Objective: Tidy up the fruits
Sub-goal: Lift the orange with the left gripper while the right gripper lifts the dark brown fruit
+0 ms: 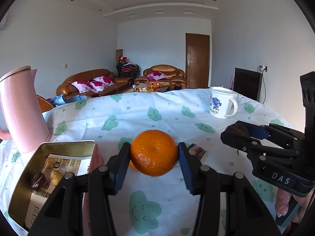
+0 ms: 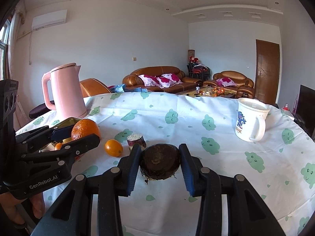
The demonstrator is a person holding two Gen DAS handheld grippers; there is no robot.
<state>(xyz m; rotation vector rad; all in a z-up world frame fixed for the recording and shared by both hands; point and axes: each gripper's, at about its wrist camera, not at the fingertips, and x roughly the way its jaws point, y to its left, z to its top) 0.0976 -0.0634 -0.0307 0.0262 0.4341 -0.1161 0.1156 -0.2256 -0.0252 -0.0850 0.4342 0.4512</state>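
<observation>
My left gripper (image 1: 154, 147) is shut on a large orange (image 1: 154, 153), holding it just right of an open metal tin (image 1: 59, 144). In the tin lie a dark wrinkled fruit (image 1: 38, 181) and a yellowish one (image 1: 56, 177). My right gripper (image 2: 160, 151) is shut on a dark brown round fruit (image 2: 160, 163), low over the cloth. The right wrist view shows the left gripper (image 2: 82, 132) with the orange (image 2: 84, 130) beside the tin (image 2: 68, 122). A small orange (image 2: 113, 147) and a cut cane piece (image 2: 135, 140) lie on the cloth between the grippers.
A pink kettle (image 2: 65, 92) stands at the table's far left behind the tin. A white printed mug (image 2: 251, 122) stands at the far right. The tablecloth (image 2: 177, 122) is white with green cloud prints. A person's fingers (image 1: 283, 204) hold the right gripper's handle.
</observation>
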